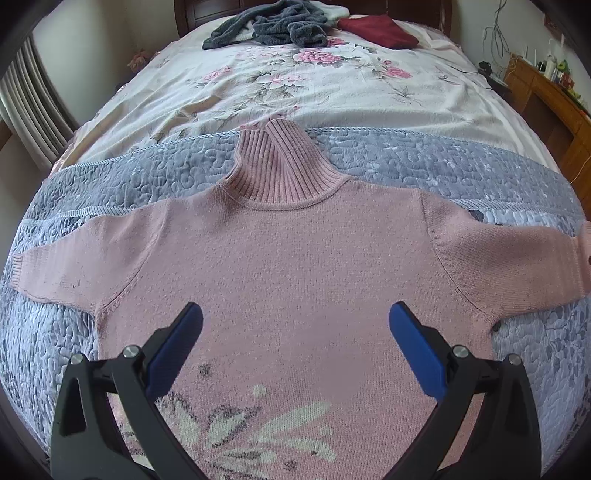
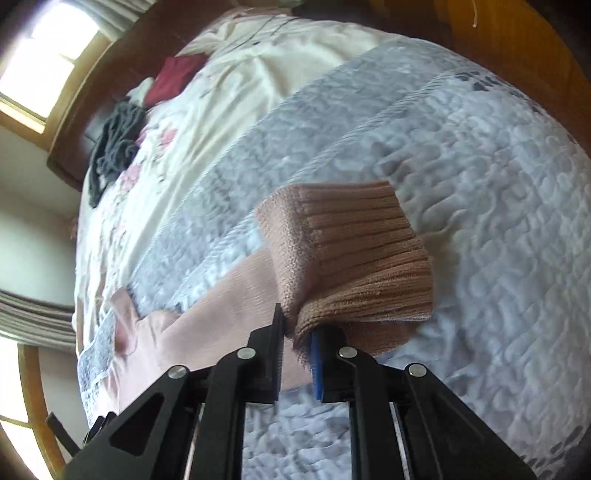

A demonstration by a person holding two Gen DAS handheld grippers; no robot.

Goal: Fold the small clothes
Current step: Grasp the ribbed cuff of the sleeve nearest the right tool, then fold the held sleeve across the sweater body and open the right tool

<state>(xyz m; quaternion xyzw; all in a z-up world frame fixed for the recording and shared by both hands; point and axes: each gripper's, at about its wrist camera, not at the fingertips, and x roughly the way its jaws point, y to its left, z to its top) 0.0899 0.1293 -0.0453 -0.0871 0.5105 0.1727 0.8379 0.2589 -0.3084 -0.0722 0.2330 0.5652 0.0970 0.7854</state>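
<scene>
A pink turtleneck sweater (image 1: pixel 288 258) lies flat on the grey quilt (image 1: pixel 443 162), both sleeves spread out, a pale flower pattern near its hem. My left gripper (image 1: pixel 295 321) hovers open over the sweater's chest, blue pads wide apart and holding nothing. In the right wrist view my right gripper (image 2: pixel 297 332) is shut on the ribbed cuff (image 2: pixel 354 254) of one sleeve, lifted off the quilt (image 2: pixel 480 206). The sleeve (image 2: pixel 221 314) trails back to the left toward the sweater's body.
A dark grey fleece garment (image 1: pixel 273 27) and a folded dark red garment (image 1: pixel 376 31) lie at the far end of the floral bedsheet (image 1: pixel 295 85). A wooden desk (image 1: pixel 554 107) with clutter stands to the right. A window (image 2: pixel 40 62) and a headboard appear in the right wrist view.
</scene>
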